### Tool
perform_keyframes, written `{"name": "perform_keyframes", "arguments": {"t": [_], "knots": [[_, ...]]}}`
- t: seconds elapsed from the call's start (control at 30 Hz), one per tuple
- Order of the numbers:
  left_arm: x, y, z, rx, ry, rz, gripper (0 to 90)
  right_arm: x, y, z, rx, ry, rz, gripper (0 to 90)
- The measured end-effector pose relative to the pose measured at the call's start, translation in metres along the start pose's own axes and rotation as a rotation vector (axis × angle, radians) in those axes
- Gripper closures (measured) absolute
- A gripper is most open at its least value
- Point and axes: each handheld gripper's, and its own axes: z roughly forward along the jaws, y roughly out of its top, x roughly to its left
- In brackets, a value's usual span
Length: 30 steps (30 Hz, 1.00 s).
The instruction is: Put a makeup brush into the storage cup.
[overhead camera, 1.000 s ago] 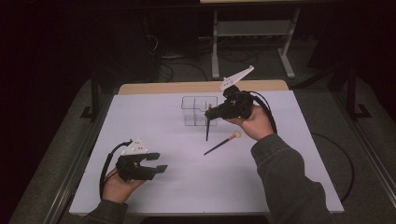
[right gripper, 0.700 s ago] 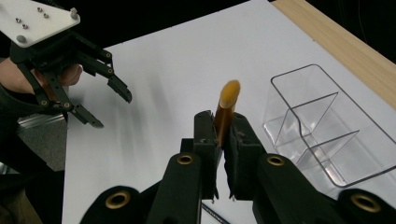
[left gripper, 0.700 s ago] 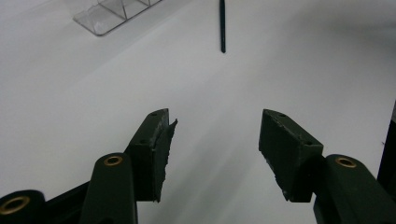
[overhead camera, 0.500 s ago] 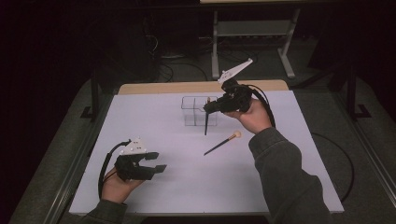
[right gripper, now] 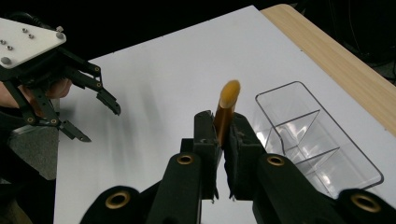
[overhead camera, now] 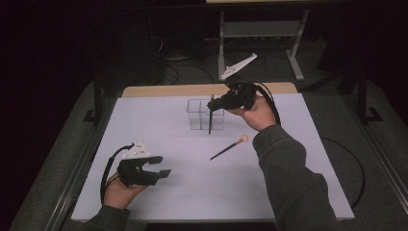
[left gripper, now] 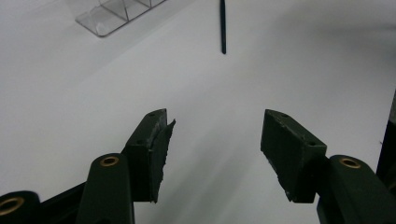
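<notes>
White table (overhead camera: 192, 192) | right gripper (right gripper: 223, 135) pinches brush (right gripper: 226, 109) (upright) | left gripper (left gripper: 215, 140) spread, opening, empty

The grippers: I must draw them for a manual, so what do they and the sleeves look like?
Both the left gripper and right gripper are black, with brass-coloured rivets, a white three-cornered plate on top and a black cable. The sleeves are dark grey-green.

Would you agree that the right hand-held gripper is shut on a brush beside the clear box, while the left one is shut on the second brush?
Not quite: the left hand-held gripper is open and empty, as the left gripper view shows; the second brush lies on the table. The rest stands.
</notes>
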Motion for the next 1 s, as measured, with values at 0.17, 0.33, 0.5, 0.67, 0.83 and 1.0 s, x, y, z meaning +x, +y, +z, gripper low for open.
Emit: {"name": "perform_keyframes", "arguments": {"t": [0.17,0.33,0.5,0.67,0.83,1.0], "knots": [[0.003,-0.001,-0.002,-0.007,0.001,-0.005,40.4,-0.003,0.006,0.001,-0.004,-0.010,-0.008,82.9],[0.003,-0.002,-0.002,0.007,-0.001,-0.004,40.0,-0.008,0.011,0.005,0.001,-0.014,-0.002,82.9],[0.003,-0.003,-0.001,-0.003,0.000,-0.018,39.3,-0.013,0.016,0.008,-0.004,-0.023,-0.004,82.9],[0.004,-0.003,-0.001,-0.001,0.000,-0.016,39.0,-0.018,0.020,0.008,-0.002,-0.037,-0.002,82.9],[0.004,-0.003,-0.002,-0.001,0.002,-0.018,38.9,-0.022,0.024,0.009,0.004,-0.046,-0.001,82.9],[0.004,-0.003,-0.001,-0.001,0.002,-0.020,38.7,-0.026,0.028,0.010,-0.002,-0.048,0.003,82.9]]}}
